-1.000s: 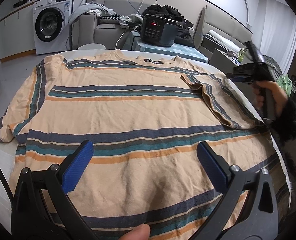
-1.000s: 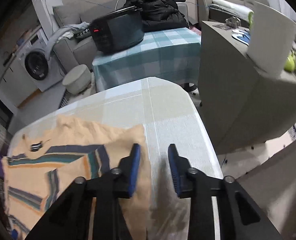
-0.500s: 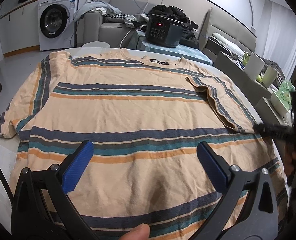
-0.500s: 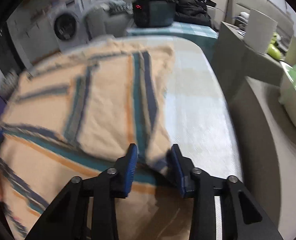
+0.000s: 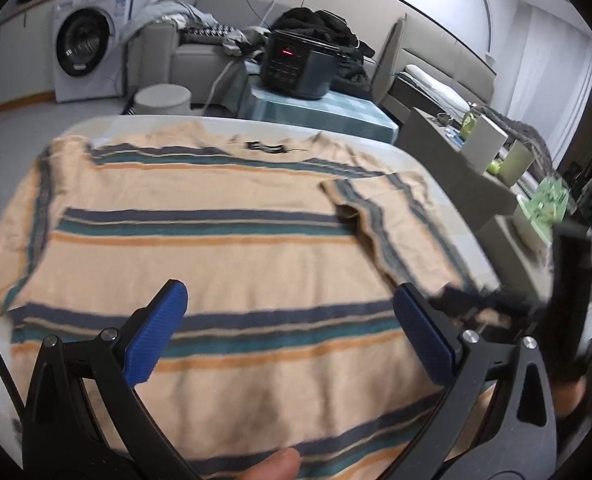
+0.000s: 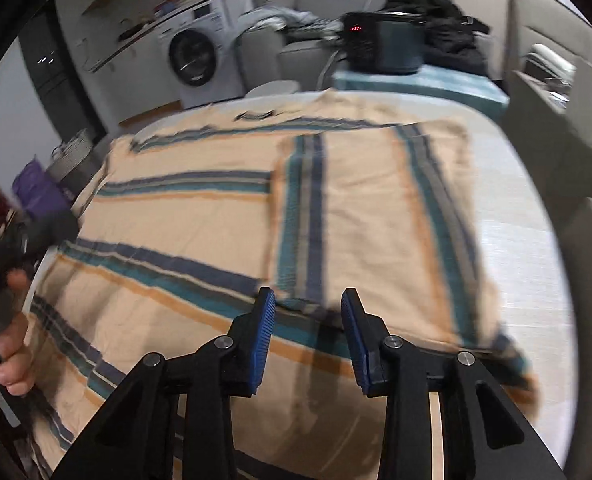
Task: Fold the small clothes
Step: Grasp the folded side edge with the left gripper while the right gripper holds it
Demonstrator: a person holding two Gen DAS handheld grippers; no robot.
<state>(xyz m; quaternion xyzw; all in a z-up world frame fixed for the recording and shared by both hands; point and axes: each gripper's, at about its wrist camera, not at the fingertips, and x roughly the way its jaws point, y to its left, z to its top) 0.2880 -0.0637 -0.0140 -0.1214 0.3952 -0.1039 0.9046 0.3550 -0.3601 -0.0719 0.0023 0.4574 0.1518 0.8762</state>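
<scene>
I see the striped shirt (image 5: pixel 232 256) flat on the table (image 6: pixel 520 240), a black cooker (image 5: pixel 296 66) beyond; its neck label is unreadable. My left gripper (image 5: pixel 284 334) is spread wide and empty; my right gripper (image 6: pixel 308 340) stands parted, gripping nothing

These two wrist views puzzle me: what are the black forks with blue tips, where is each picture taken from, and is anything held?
No robot here: a person carries one hand-held gripper in each hand, with a fisheye camera looking along its jaws. One picture looks past the left gripper, jaws wide apart and empty. The other looks past the right gripper, jaws narrower, nothing pinched. On the pale cloth-covered table lies a peach T-shirt with navy, teal and orange stripes, one sleeve already folded inward. The person's hand shows at the edge.
</scene>
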